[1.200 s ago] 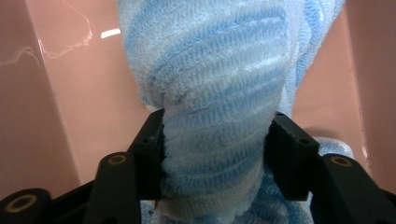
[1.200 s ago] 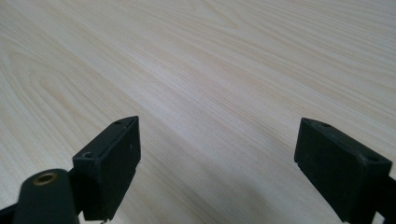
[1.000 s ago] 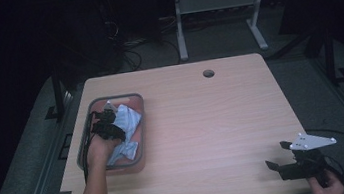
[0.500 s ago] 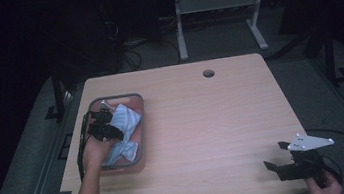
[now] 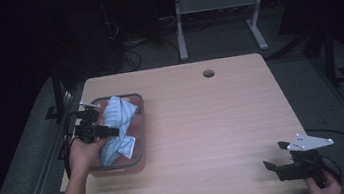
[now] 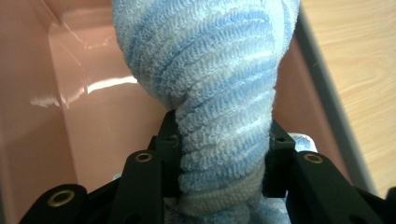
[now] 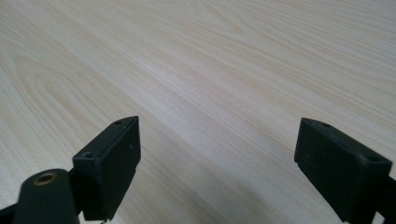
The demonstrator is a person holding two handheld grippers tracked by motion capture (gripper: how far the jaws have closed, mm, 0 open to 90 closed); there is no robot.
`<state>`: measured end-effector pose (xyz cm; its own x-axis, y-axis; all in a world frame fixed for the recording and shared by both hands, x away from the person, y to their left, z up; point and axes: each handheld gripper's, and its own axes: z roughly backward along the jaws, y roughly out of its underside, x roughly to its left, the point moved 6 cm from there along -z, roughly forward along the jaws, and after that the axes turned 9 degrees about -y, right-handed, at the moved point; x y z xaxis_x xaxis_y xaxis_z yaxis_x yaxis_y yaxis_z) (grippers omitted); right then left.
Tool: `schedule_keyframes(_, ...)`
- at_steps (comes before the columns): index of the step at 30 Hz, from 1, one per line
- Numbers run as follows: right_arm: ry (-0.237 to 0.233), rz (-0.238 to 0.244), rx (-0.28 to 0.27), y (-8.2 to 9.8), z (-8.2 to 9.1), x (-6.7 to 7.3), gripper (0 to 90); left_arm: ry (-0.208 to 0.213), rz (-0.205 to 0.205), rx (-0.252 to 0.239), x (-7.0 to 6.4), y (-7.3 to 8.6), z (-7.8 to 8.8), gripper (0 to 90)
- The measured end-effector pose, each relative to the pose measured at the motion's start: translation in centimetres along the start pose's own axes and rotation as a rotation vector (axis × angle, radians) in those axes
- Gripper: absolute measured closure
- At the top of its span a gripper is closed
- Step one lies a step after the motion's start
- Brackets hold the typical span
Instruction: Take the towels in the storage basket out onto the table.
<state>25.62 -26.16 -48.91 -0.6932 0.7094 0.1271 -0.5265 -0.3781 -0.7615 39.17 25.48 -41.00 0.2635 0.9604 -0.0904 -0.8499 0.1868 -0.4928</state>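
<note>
Left gripper (image 5: 106,132) jaws clamped; right gripper (image 5: 277,156) jaws spread wide

Open desk (image 5: 203,123) stretches bare between the pink bin (image 5: 138,146) at the left edge (its walls hemming the bunched towel (image 5: 116,129)) and the near right corner.

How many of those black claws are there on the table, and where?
2. The left claw is over the pink bin at the table's left, clamped on a blue striped towel. The right claw rests open near the table's front right corner.
</note>
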Motion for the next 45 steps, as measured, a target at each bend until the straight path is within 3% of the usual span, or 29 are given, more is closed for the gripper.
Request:
schedule_keyframes(13,-0.001,0.010,0.004,0.0,0.0,0.0,13.9,0.043,0.027,-0.068,-0.3,-1.5,2.7,59.4)
schedule_keyframes(23,0.002,0.002,-0.003,0.0,0.3,0.0,13.9,0.067,0.016,-0.119,-1.2,-2.7,4.6,59.3)
schedule_keyframes(36,0.007,0.007,-0.002,0.0,0.3,-0.2,13.9,0.111,-0.017,-0.155,-3.4,-4.3,6.3,59.3)
schedule_keyframes(45,0.009,0.006,-0.006,0.0,0.4,-0.3,13.9,0.149,-0.051,-0.178,-5.9,-5.7,7.3,59.2)
